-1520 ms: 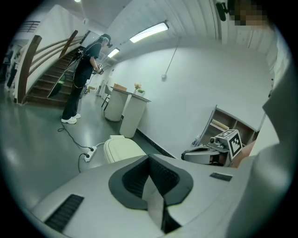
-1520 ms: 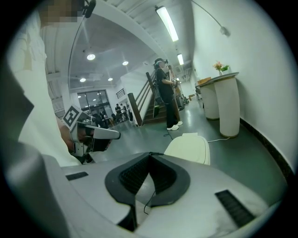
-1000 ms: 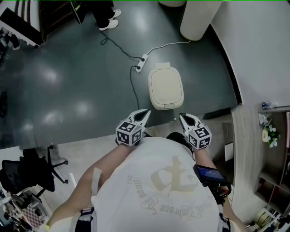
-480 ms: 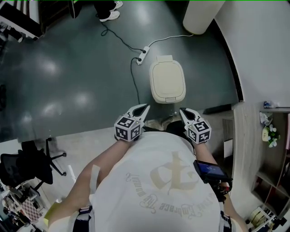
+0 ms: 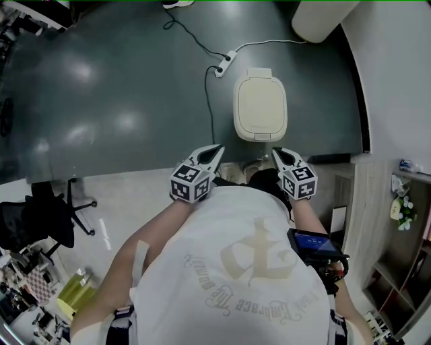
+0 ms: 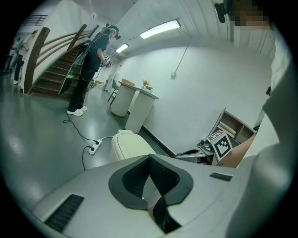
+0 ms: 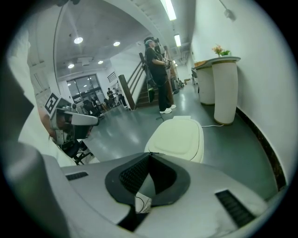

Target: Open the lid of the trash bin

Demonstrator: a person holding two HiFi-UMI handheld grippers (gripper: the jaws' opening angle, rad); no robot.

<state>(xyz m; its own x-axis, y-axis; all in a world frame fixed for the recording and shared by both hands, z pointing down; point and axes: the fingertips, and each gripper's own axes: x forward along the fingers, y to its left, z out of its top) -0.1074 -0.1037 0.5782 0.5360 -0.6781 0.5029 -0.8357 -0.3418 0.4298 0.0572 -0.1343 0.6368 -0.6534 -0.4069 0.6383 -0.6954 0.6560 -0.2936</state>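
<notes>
Floor scene with the bin (image 5: 260, 108) as landmark. The bin stands on the dark floor, close to the white wall on its right, and its cream lid lies flat and closed. I hold both grippers on the near side of the bin, neither touching it. The left gripper (image 5: 214, 151) points at the bin from its near-left. Its jaws are pressed tip to tip with nothing between them, as the left gripper view shows. The right gripper (image 5: 277, 155) sits just short of the bin's near-right corner. Its jaws are likewise closed together and empty, with the lid directly beyond their tips in the right gripper view. A power strip (image 5: 225, 64) lies on the floor at the bin's far-left, and its cable (image 5: 207, 101) runs down past the bin's left side. A white column (image 5: 323, 17) stands beyond the bin, to its far-right. A person (image 6: 91, 60) stands well beyond the bin, near a staircase (image 6: 56, 69).
</notes>
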